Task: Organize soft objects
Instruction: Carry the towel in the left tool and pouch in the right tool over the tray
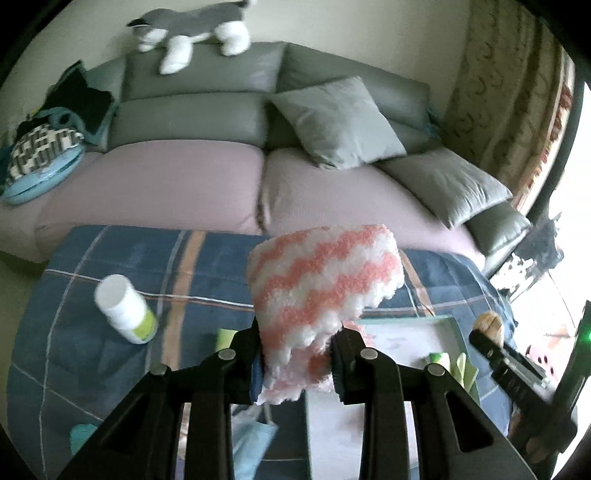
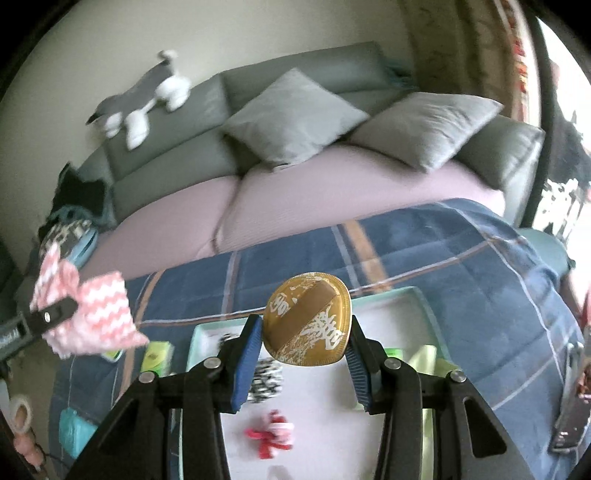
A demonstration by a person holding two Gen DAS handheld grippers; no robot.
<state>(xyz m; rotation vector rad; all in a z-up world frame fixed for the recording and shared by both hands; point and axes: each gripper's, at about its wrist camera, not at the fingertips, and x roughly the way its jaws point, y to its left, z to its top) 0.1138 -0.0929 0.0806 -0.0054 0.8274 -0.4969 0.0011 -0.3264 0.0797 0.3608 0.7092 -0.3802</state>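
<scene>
Pink-and-white chevron cloth [image 1: 325,284]: fluffy, folded, pinched low down by the left gripper [image 1: 297,363], jaws drawn narrow on it. Bulk of the cloth stands up and forward past the fingertips; a loose end droops below the pads. Long axis runs roughly along the gripper's line, leaning a little to its right.

Gold pouch [image 2: 307,319]: flat, rounded, gold with a tan band and white lettering, clamped edge-on between the blue pads [image 2: 246,363] of the right gripper [image 2: 301,365], jaws at middling width. It stands up from the fingertips, face toward the camera.

Both items are carried in the air, neither resting on anything.

Tray [image 2: 391,295]: pale, teal-rimmed, directly beneath and just ahead of the right gripper, on the blue plaid blanket [image 2: 443,251]. A black-and-white bundle [image 2: 266,380] and a red-and-pink fabric piece [image 2: 273,434] already lie in it. From the left gripper the tray sits below and off to the right.

Judgement: the right hand is nearer the tray, so the pouch needs mostly a lowering; the cloth must travel rightward and down first.

Beyond the blanket: sofa [image 1: 155,184], grey cushions [image 1: 332,122], a plush dog [image 1: 192,33] on the backrest. A white bottle [image 1: 125,308] lies forward-left of the left gripper.
</scene>
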